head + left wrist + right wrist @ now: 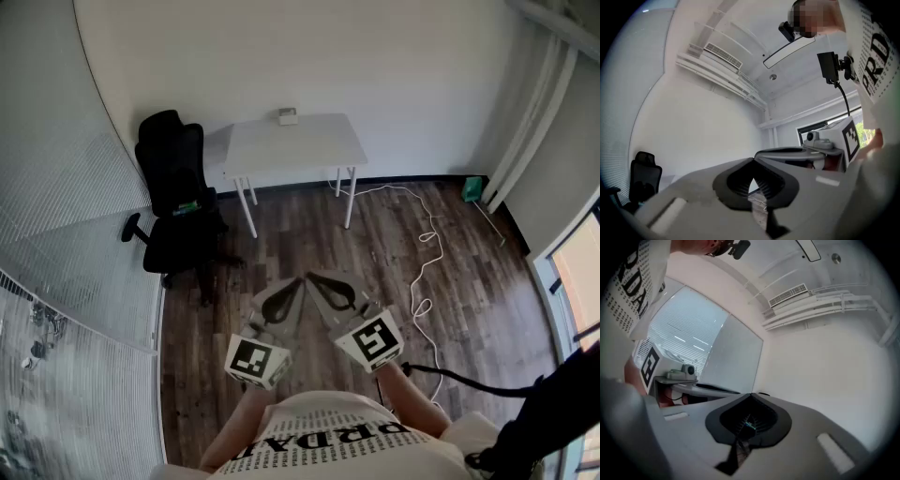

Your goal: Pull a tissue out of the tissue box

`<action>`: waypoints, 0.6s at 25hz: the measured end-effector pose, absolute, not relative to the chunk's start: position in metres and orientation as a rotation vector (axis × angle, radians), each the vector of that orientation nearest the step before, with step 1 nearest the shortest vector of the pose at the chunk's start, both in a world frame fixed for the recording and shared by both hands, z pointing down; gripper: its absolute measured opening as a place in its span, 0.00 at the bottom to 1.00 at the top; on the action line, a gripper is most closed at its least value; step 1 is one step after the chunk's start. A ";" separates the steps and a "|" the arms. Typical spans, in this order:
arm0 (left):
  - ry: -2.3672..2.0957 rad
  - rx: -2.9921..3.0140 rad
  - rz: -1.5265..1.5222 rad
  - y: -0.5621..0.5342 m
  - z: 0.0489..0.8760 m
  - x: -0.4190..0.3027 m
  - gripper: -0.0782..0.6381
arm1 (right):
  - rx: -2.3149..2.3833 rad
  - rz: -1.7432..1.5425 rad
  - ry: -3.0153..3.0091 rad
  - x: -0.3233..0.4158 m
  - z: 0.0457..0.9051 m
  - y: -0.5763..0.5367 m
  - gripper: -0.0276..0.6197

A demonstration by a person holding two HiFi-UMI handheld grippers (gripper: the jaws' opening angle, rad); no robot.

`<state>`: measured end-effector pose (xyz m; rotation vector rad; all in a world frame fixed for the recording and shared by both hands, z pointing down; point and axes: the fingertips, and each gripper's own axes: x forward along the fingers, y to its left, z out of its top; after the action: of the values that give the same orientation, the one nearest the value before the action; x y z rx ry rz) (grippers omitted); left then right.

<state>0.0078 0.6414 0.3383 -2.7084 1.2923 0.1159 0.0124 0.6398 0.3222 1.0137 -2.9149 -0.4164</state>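
Grey left gripper (298,281): condition?
Reply: Clenched. In the left gripper view its dark ribbed pads (740,183) meet at the tip, with nothing gripped between them. It is held level in front of the person's chest.

Right gripper (312,277): condition?
Reply: Clenched as well. The right gripper view shows both jaws closed to a point, and nothing is held. The tips of the two grippers converge, nearly touching, over the wood-plank floor (375,272).

Location of the tissue box (288,116)?
Reply: It sits on the white desk (281,150), at the desk's far edge against the white wall. It is well apart from both grippers. At this range it appears only as a small pale box, and no tissue can be made out.

Other items near the desk?
Reply: A black office chair (178,202) stands just beside the desk's left end. A white cable (427,272) runs from under the desk across the floor toward the person's right side.
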 end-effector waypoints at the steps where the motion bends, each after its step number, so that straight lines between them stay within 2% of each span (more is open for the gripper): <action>1: 1.312 -2.722 0.156 0.642 0.333 0.009 0.10 | 1.016 -0.420 -2.914 0.012 0.322 0.639 0.05; 15: 1.325 -2.699 0.225 0.651 0.325 0.000 0.10 | 1.027 -0.464 -2.922 0.002 0.319 0.649 0.05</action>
<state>-0.0002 0.6512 0.3249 -2.6992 1.3249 0.2247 0.0020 0.6488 0.3186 1.0270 -2.9222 -0.4637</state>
